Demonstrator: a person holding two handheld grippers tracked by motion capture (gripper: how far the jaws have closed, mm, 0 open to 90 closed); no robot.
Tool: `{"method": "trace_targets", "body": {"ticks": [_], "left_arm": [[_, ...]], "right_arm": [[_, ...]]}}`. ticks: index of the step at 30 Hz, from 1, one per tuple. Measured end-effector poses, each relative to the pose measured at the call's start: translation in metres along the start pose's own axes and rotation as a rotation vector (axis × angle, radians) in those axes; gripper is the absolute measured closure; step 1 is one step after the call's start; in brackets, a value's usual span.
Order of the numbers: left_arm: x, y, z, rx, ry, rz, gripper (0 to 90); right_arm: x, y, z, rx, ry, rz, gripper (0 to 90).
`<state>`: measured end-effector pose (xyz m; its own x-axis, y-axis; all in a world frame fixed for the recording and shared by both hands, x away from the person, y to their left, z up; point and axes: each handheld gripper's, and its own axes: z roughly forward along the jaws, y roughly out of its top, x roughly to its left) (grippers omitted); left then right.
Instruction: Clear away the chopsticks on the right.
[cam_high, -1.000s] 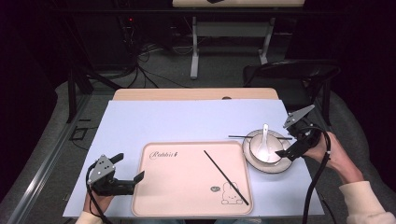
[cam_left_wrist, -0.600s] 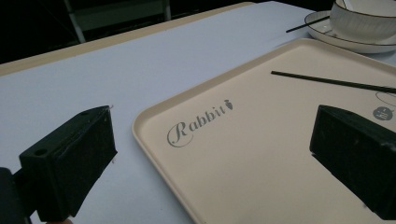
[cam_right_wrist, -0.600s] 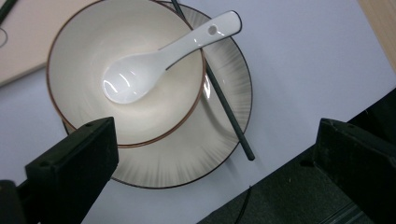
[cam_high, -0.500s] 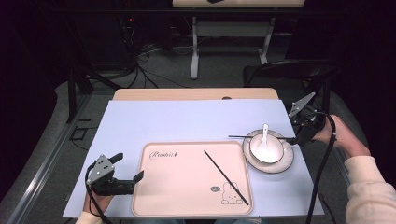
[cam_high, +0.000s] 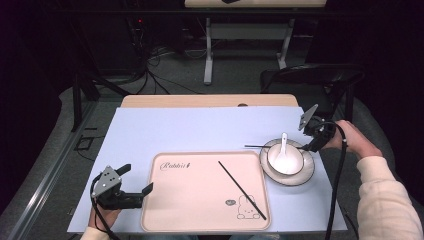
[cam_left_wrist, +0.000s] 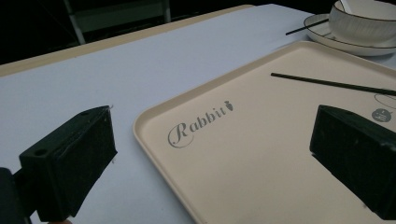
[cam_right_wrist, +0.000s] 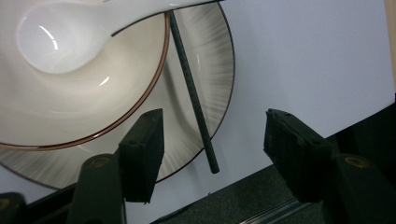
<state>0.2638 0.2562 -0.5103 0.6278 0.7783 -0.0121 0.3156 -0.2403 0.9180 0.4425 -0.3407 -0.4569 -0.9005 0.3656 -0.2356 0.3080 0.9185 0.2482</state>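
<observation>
High view: a pale blue mat covers nearly the whole table, leaving only a strip of bare wood along the far edge. Taking the cream rabbit tray as landmark, it lies on the near middle of the mat, its front edge close to the mat's front edge, with wide open mat beyond it and to its left. Just right of the tray, almost touching its far right corner, sits a ribbed saucer near the mat's right edge, carrying a white bowl with a white ceramic spoon resting in it. One black chopstick lies slantwise on the tray's right half. A second chopstick lies across the saucer's far rim, one end pointing toward the tray, the other reaching past the saucer's edge over the mat.

The right gripper, beyond the saucer on the side away from the tray, straddles that overhanging end; its jaws have just been closing, yet gaps remain on both sides and the pads do not touch the stick. The left gripper rests at the tray's near left corner, jaws spread wide and empty, one jaw over the tray and one over the mat.
</observation>
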Motion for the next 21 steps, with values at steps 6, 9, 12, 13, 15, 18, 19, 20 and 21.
{"method": "trace_targets", "body": {"ticks": [6, 9, 12, 13, 15, 18, 19, 20, 21], "left_arm": [[0.0, 0.0, 0.0, 0.001, 0.001, 0.002, 0.0], [0.0, 0.0, -0.001, 0.0, 0.002, -0.001, 0.0], [0.0, 0.0, -0.001, 0.001, 0.001, 0.0, 0.0], [0.0, 0.0, -0.001, 0.002, 0.002, 0.002, 0.0], [0.0, 0.0, -0.001, 0.003, 0.0, 0.002, 0.0], [0.0, 0.0, -0.001, 0.004, 0.001, 0.0, 0.0], [0.0, 0.0, 0.0, 0.003, 0.004, -0.003, 0.0], [0.0, 0.0, 0.0, 0.005, 0.005, -0.002, 0.0], [0.0, 0.0, 0.0, 0.005, 0.005, -0.002, 0.0]], "right_arm": [[0.0, 0.002, 0.016, 0.043, 0.021, -0.036, 55.1], [-0.001, 0.002, 0.022, 0.059, 0.015, -0.06, 60.1], [0.001, 0.002, 0.03, 0.067, 0.018, -0.058, 62.4], [0.002, 0.001, 0.031, 0.068, 0.016, -0.053, 63.4], [0.002, 0.002, 0.032, 0.077, 0.017, -0.06, 64.5], [0.002, 0.002, 0.036, 0.058, 0.022, -0.065, 65.7], [0.002, 0.003, 0.04, 0.058, 0.017, -0.074, 66.7], [0.002, 0.004, 0.039, 0.077, 0.02, -0.074, 67.1], [0.002, 0.004, 0.041, 0.072, 0.01, -0.081, 68.0]]}}
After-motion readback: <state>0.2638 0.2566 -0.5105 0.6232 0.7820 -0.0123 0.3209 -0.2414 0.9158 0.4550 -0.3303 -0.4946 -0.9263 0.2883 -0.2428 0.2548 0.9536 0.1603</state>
